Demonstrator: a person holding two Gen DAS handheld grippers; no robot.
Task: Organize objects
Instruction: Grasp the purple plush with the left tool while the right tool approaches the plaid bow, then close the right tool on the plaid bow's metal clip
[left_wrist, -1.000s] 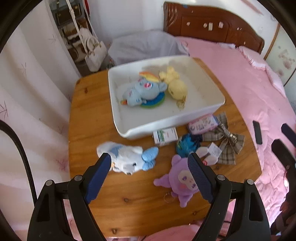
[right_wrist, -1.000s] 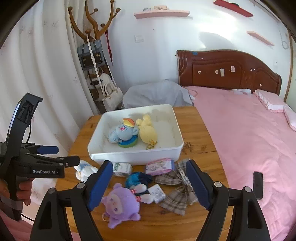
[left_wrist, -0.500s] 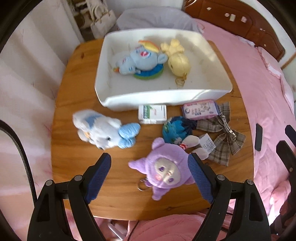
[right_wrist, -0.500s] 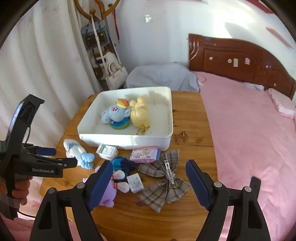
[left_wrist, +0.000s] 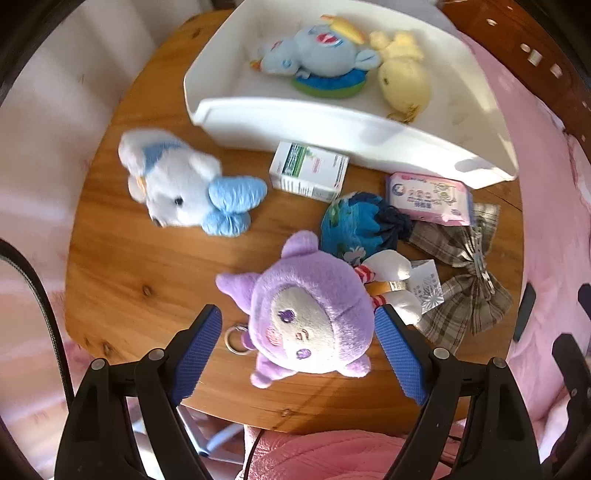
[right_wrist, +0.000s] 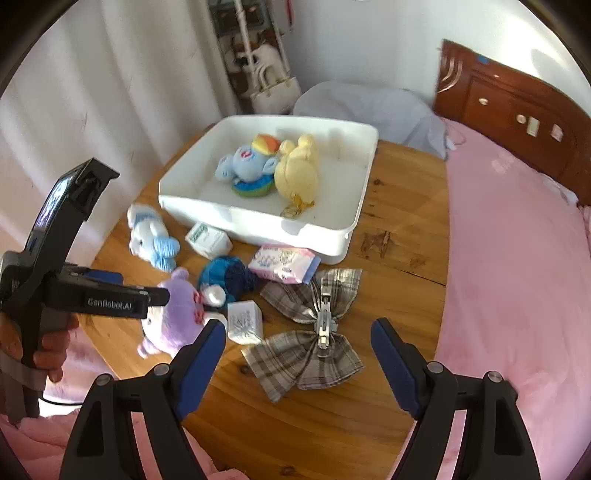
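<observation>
The left gripper (left_wrist: 298, 334) hangs with wide jaws either side of the purple plush (left_wrist: 310, 314) on the counter (left_wrist: 129, 273), pads clear of it. The right gripper's (right_wrist: 298, 345) wide jaws frame the plaid bow (right_wrist: 314, 332), near the white tray (right_wrist: 258, 218).

Left tool (left_wrist: 298, 334): it has come down toward the bench (left_wrist: 140, 273); its jaws, wide apart, now stand on both sides of the purple plush (left_wrist: 310, 317), which earlier lay ahead of them.
Left tool direction: before it looked across the bench to the white tray (left_wrist: 332, 125); now it looks almost straight down.
Right tool (right_wrist: 298, 341): it has moved lower and closer; the plaid bow (right_wrist: 310, 332) now lies between its open jaws.
</observation>
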